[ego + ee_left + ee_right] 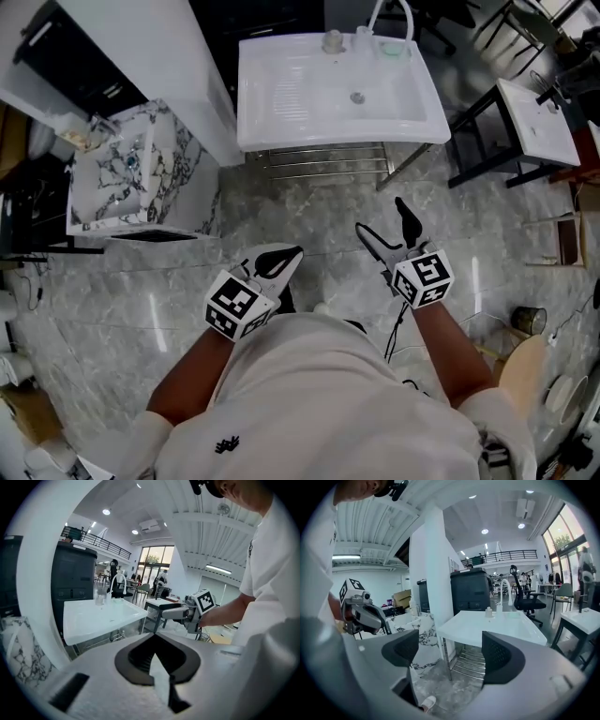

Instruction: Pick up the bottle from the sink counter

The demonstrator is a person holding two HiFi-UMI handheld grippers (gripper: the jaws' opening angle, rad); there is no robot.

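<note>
Bottle (333,41) well beyond right claw (380,215)

White sink (281,127), black-veined white marble stand (112,202)

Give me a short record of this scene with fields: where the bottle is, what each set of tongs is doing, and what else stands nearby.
bottle: upright at the back edge of the sink counter, left of the faucet, untouched
left tongs: shut, empty, over the floor short of the counter
right tongs: wide open, empty, pointing toward the counter
nearby: marble cabinet to the left of the counter
</note>
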